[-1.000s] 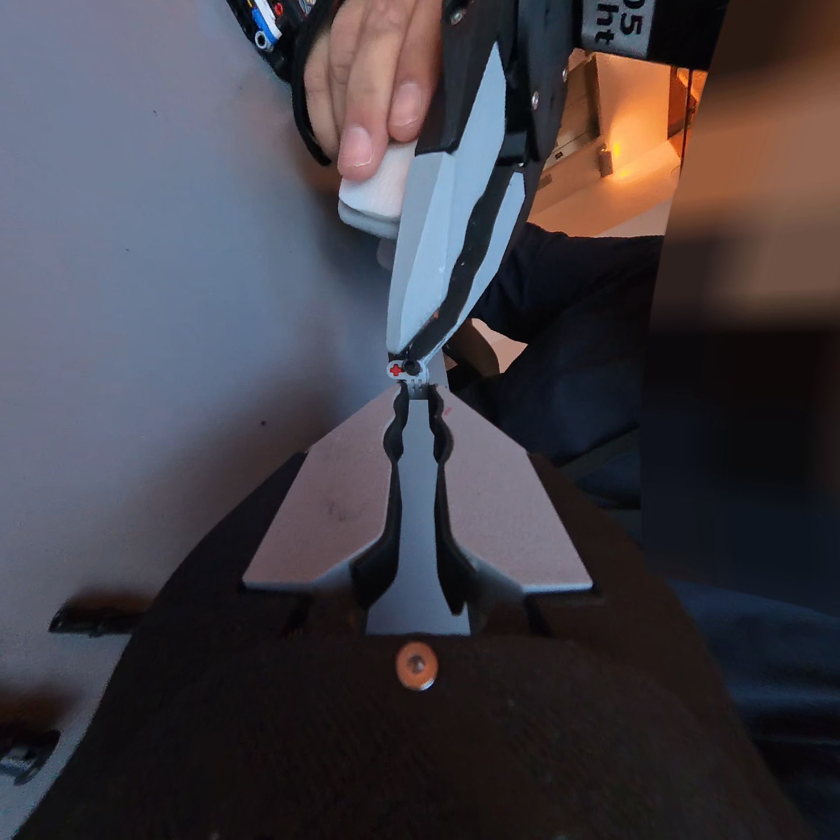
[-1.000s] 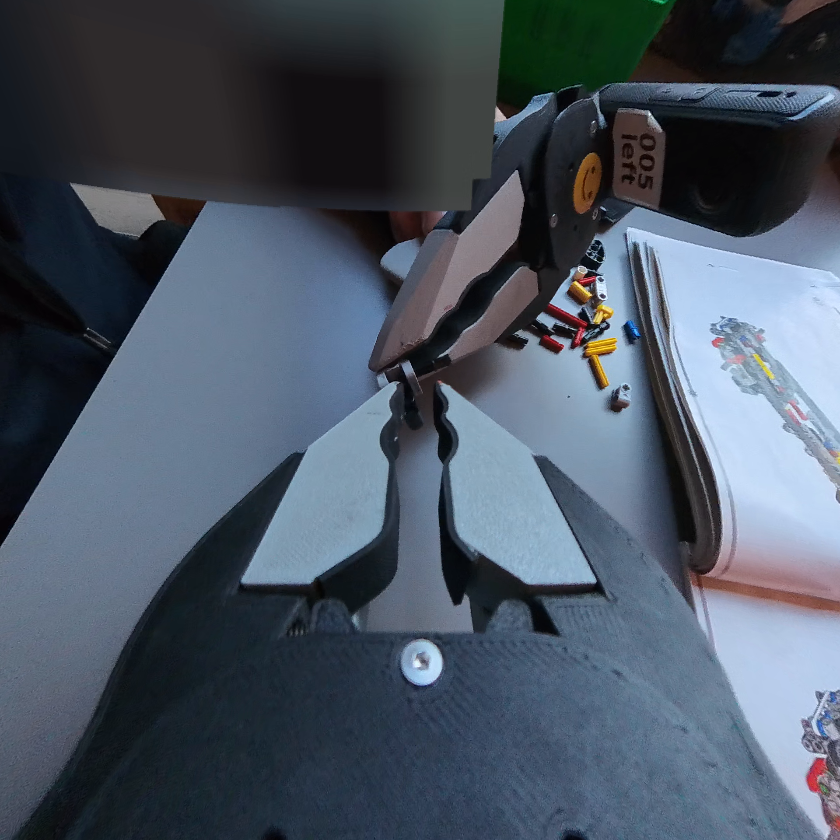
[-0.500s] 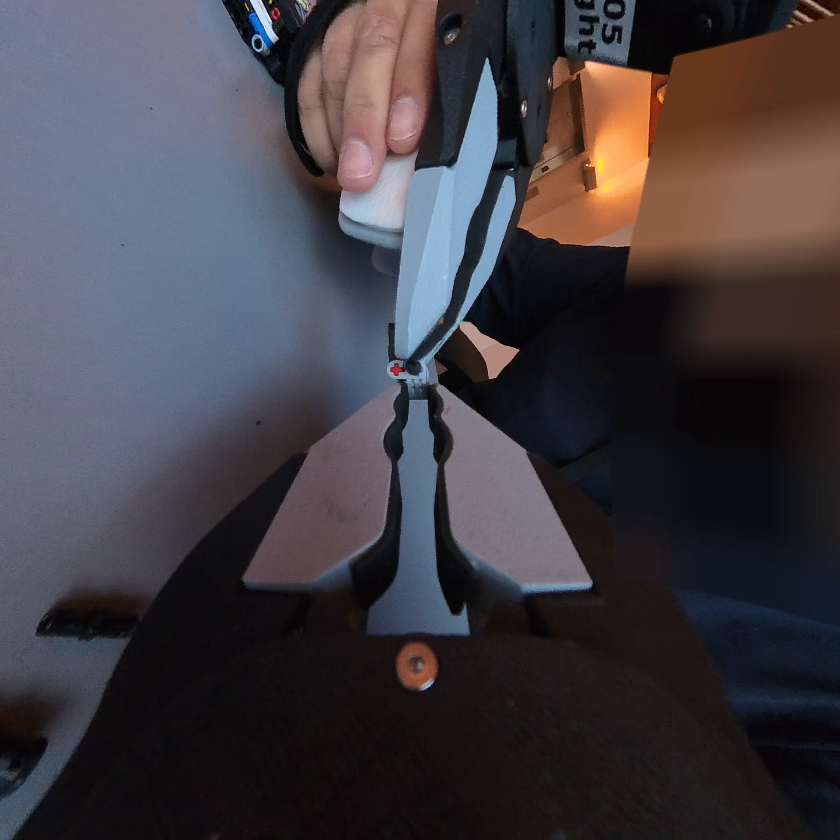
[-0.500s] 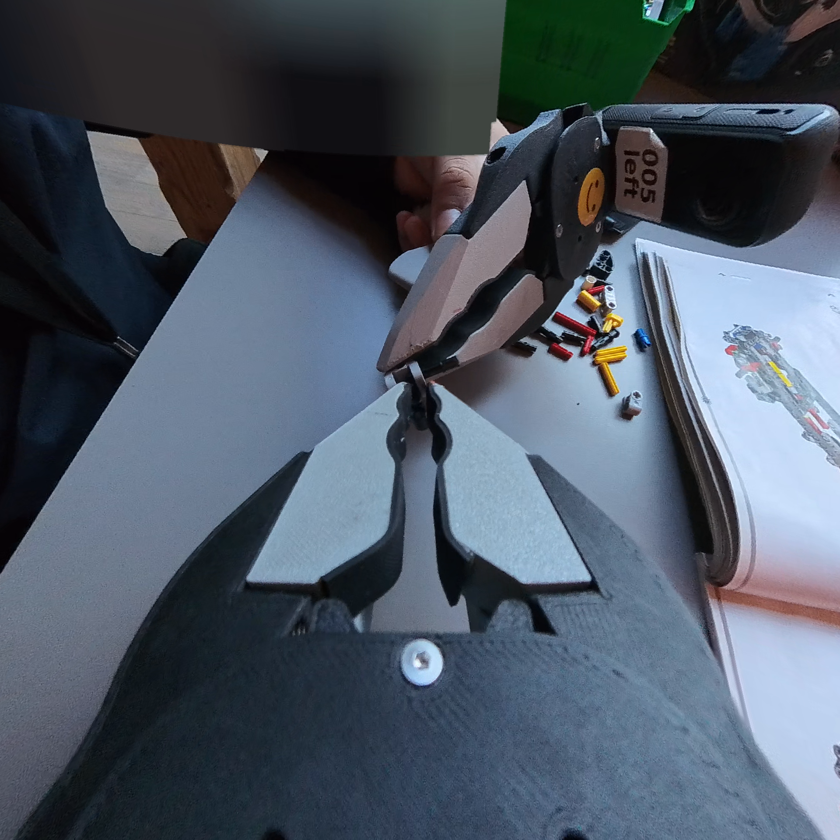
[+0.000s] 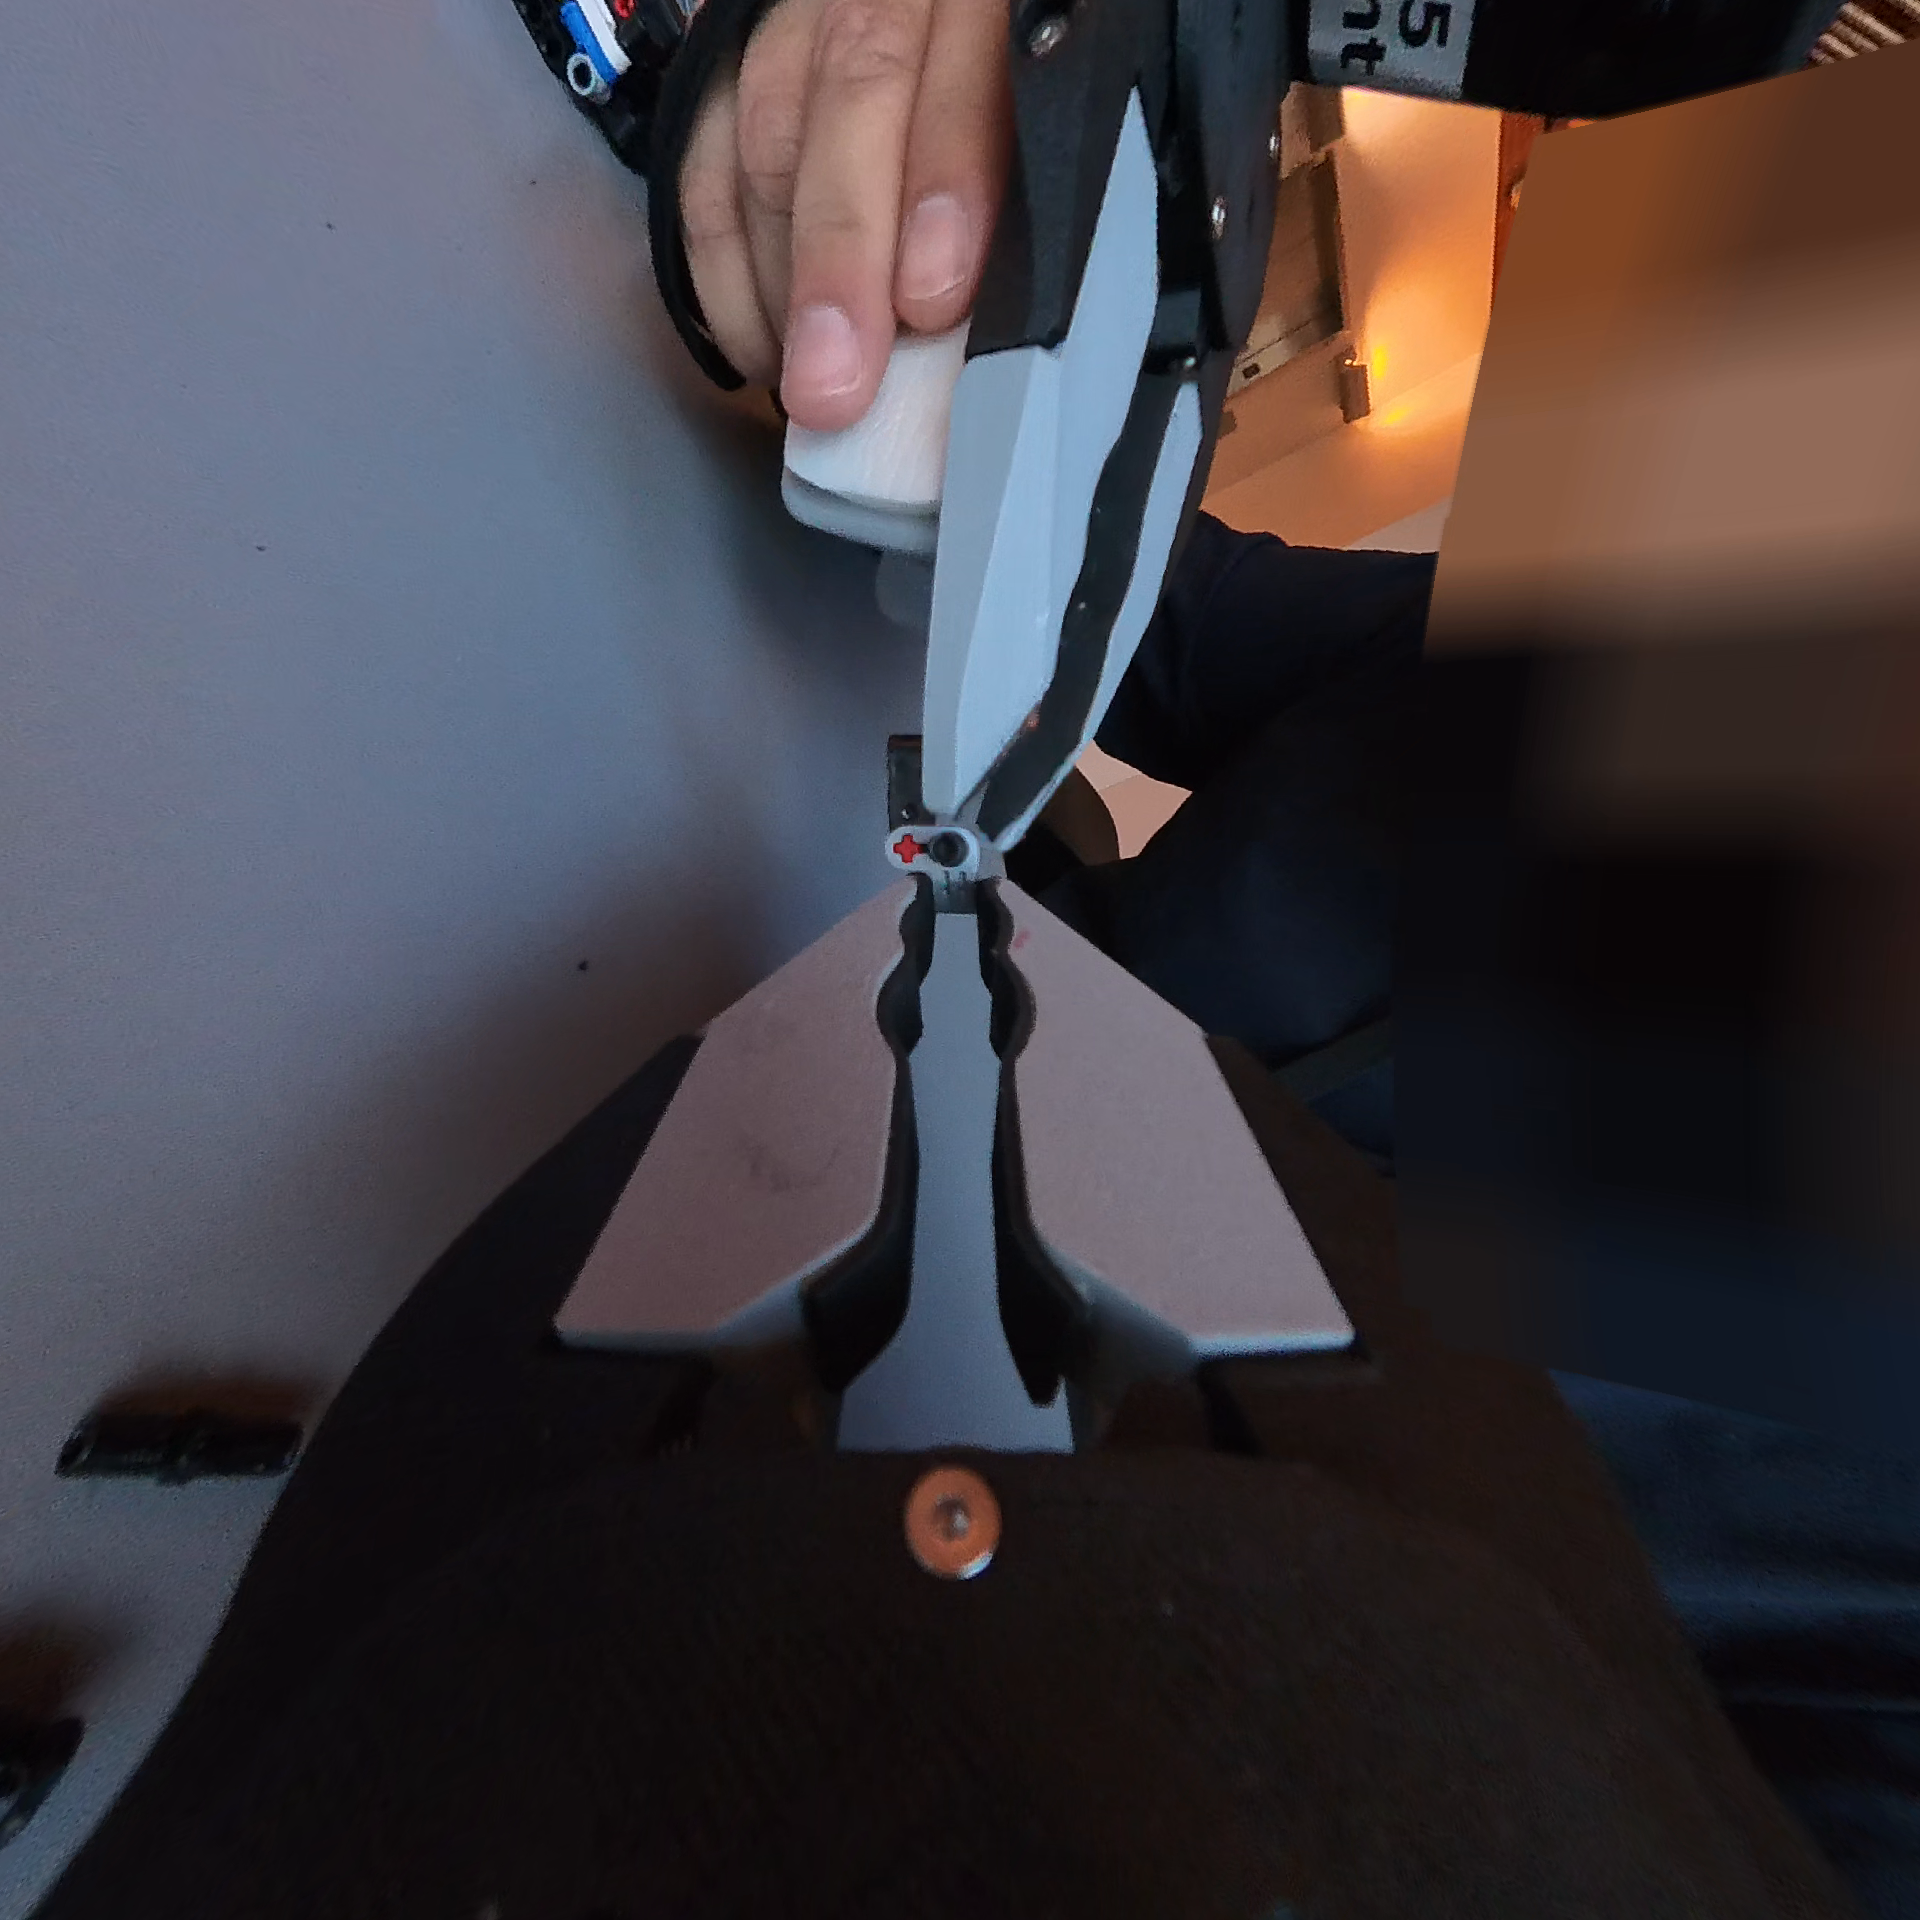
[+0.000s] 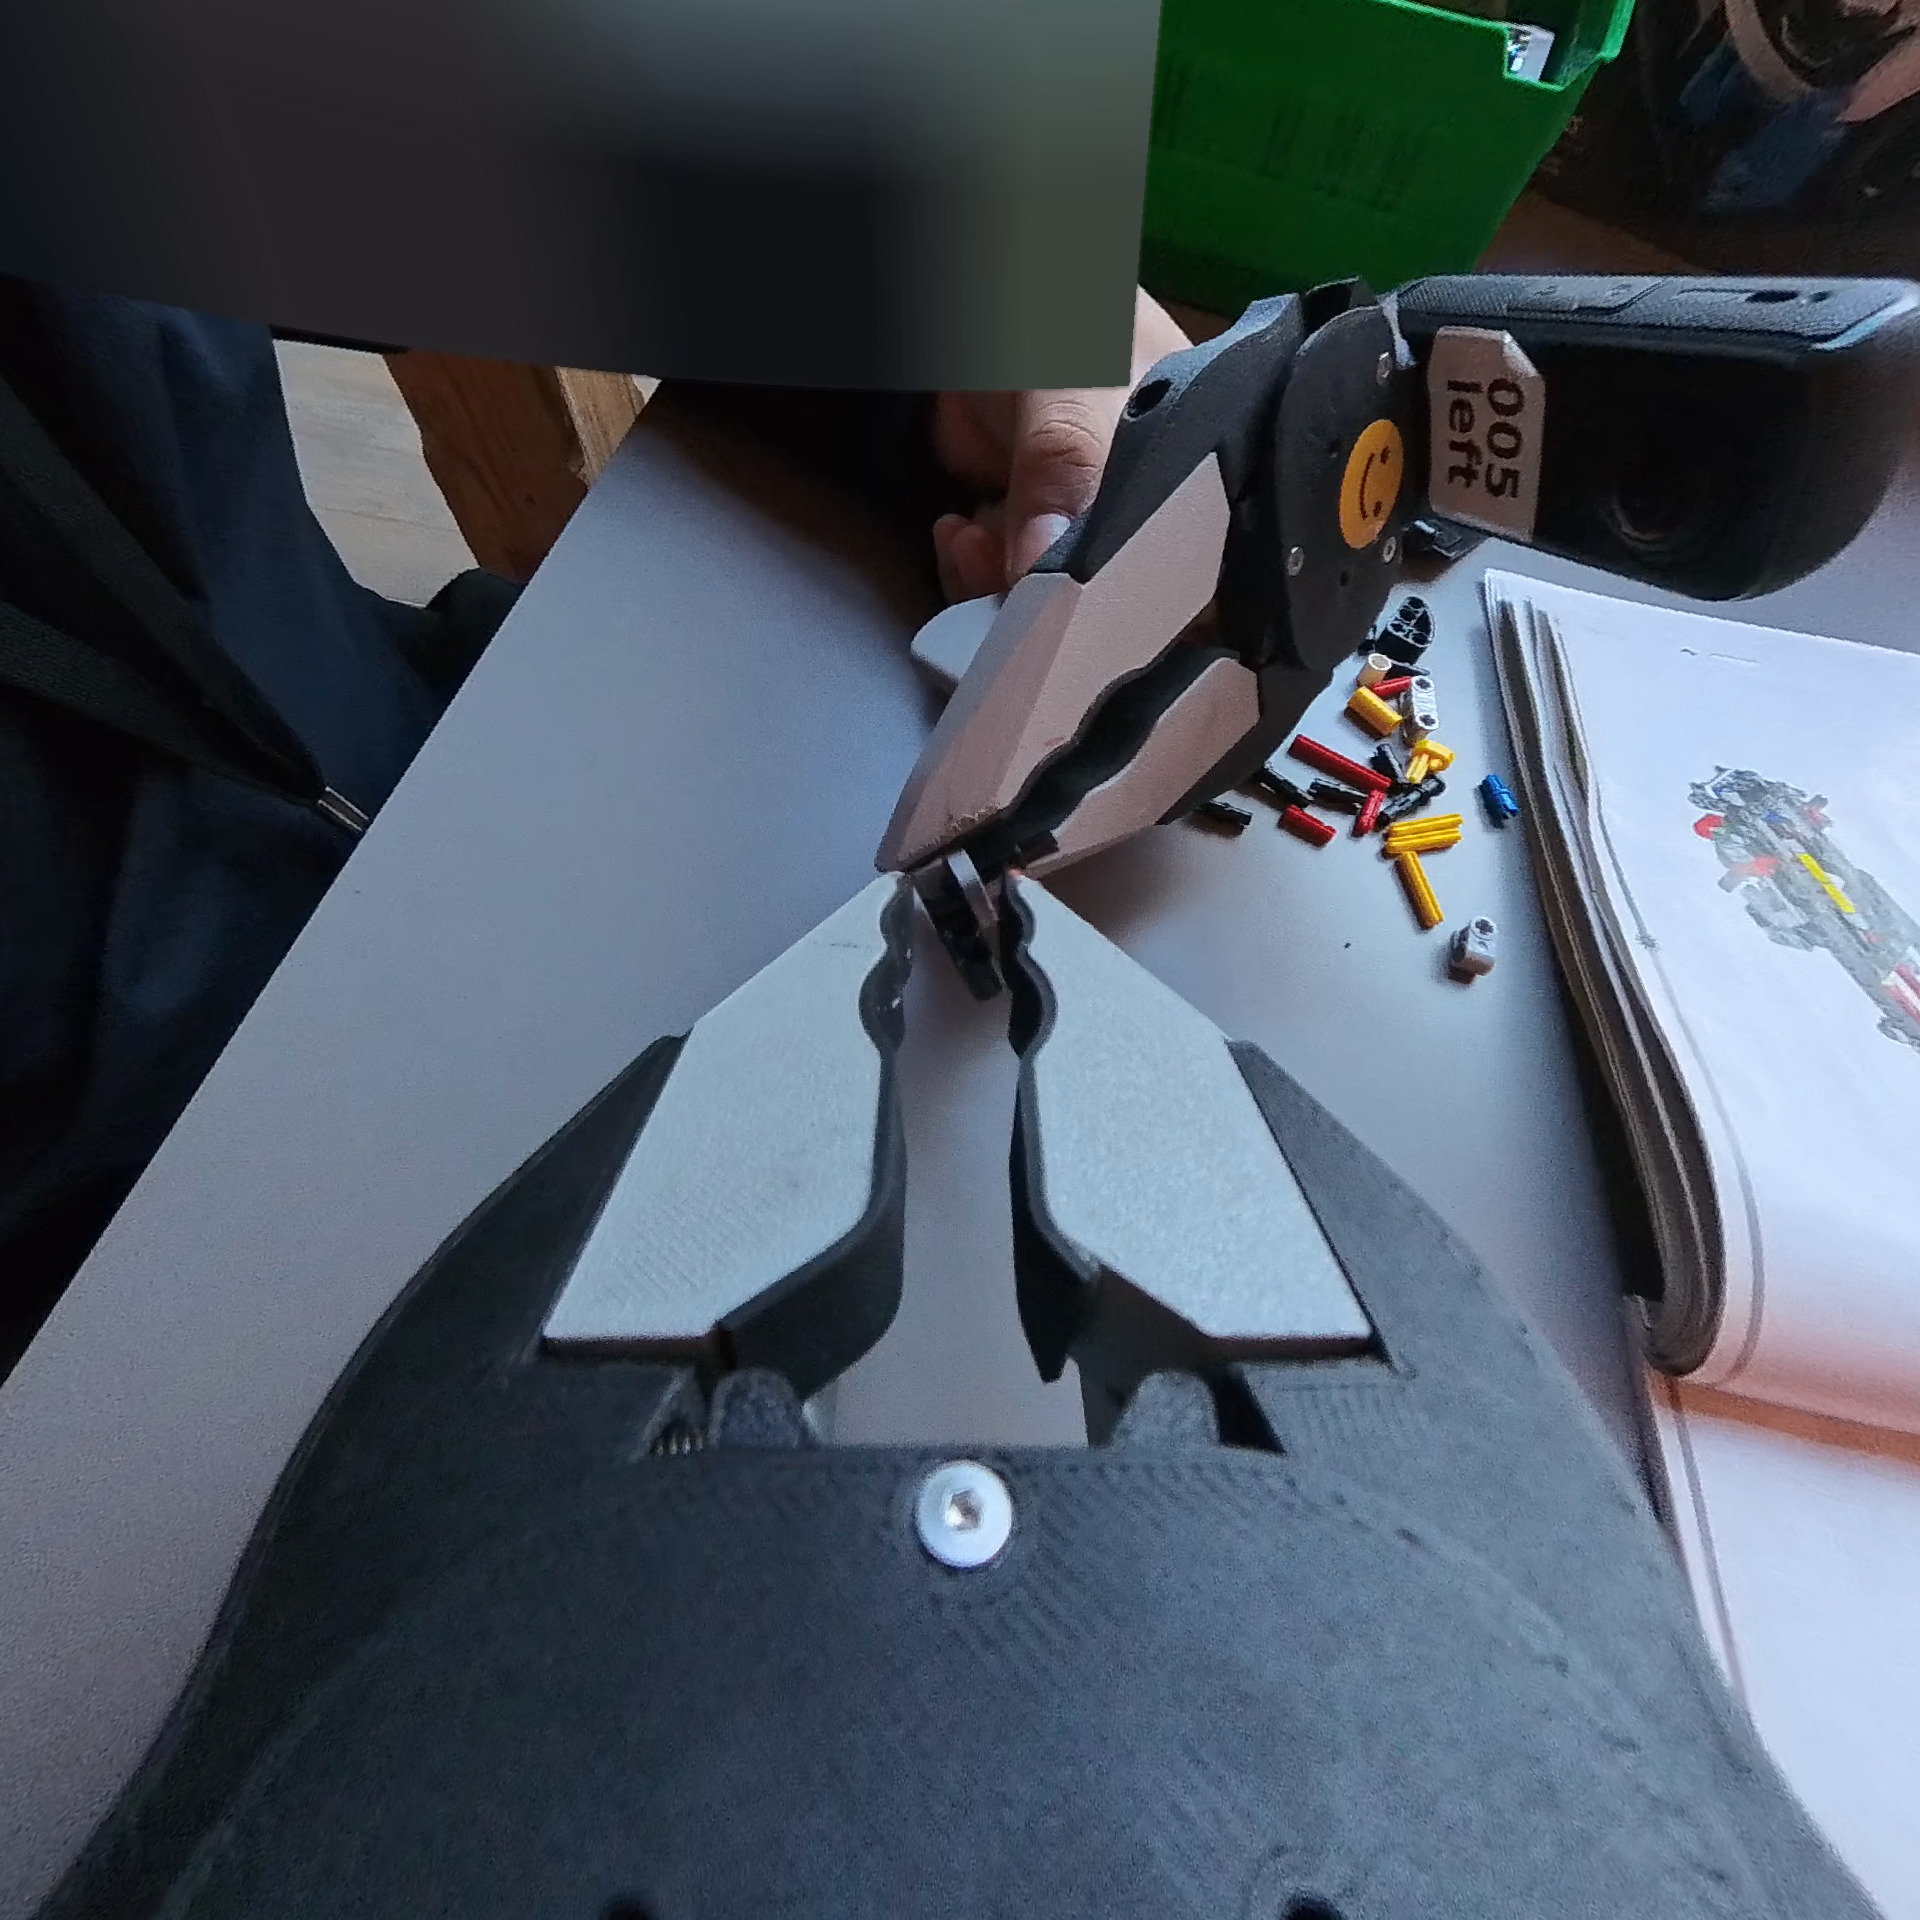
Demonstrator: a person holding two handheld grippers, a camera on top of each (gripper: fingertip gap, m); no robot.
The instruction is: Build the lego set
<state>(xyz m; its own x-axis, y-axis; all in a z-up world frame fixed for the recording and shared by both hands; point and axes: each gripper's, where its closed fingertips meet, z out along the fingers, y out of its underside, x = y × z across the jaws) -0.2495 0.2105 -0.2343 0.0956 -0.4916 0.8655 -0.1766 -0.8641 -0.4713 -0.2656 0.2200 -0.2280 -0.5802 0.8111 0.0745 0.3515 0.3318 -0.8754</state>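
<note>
Since half a second earlier, the right gripper (image 6: 958,914) had spread its fingers from a tight pinch to a narrow gap. A black pin piece (image 6: 966,940) stood between them, clear of the left pad. The left gripper (image 5: 954,899) stayed clamped on the small grey connector (image 5: 935,849), held above the grey table (image 6: 623,727). Only the right wrist view showed the open instruction booklet (image 6: 1714,935) and the loose red, yellow and black pins (image 6: 1371,790). Only the left view showed the connector's red cross.

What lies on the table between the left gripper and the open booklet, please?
A scatter of small building pieces, red, yellow, black and one blue; the right wrist view shows it.
</note>
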